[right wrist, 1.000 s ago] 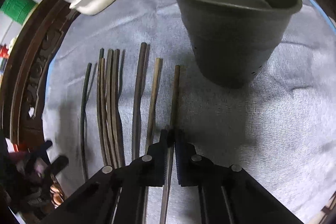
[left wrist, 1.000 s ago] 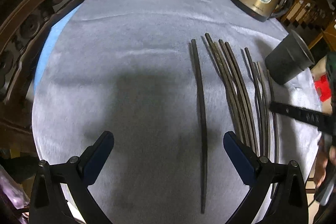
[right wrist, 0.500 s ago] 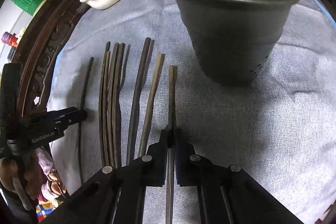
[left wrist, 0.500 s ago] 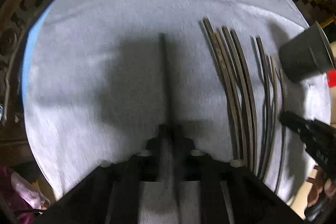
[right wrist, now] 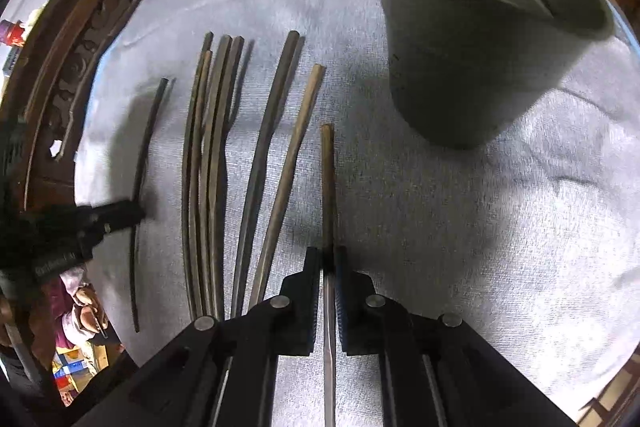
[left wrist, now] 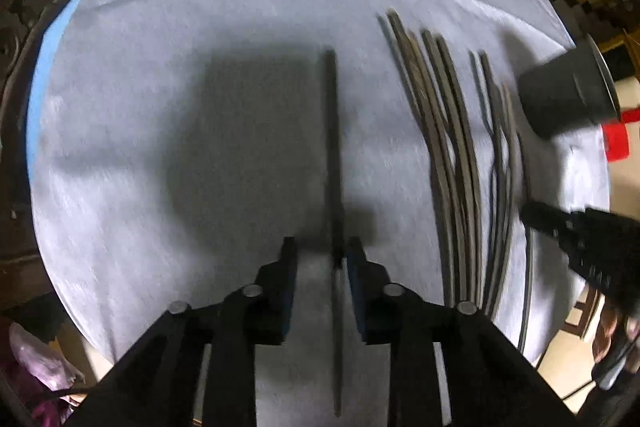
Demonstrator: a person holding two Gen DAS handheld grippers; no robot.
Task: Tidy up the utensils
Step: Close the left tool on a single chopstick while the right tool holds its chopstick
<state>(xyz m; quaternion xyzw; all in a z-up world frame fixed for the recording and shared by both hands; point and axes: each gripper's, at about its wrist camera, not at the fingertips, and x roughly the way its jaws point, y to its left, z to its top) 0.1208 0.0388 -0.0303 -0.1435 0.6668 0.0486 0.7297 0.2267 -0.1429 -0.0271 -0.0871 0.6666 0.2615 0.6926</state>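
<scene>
The left gripper (left wrist: 321, 259) has just been opening again: its fingers (left wrist: 289, 267) stand slightly apart with a lone dark chopstick (left wrist: 333, 155) lying between them on the grey-clothed counter (left wrist: 160, 107), close against the right-hand finger; whether it touches cannot be told. To the right lie the other chopsticks (right wrist: 212, 163) side by side. The right gripper (right wrist: 329, 263) has its fingers (right wrist: 314, 267) pinched on a brown chopstick (right wrist: 328, 179). Beyond it stands a dark grey cup (right wrist: 480, 39), holding no utensils.
</scene>
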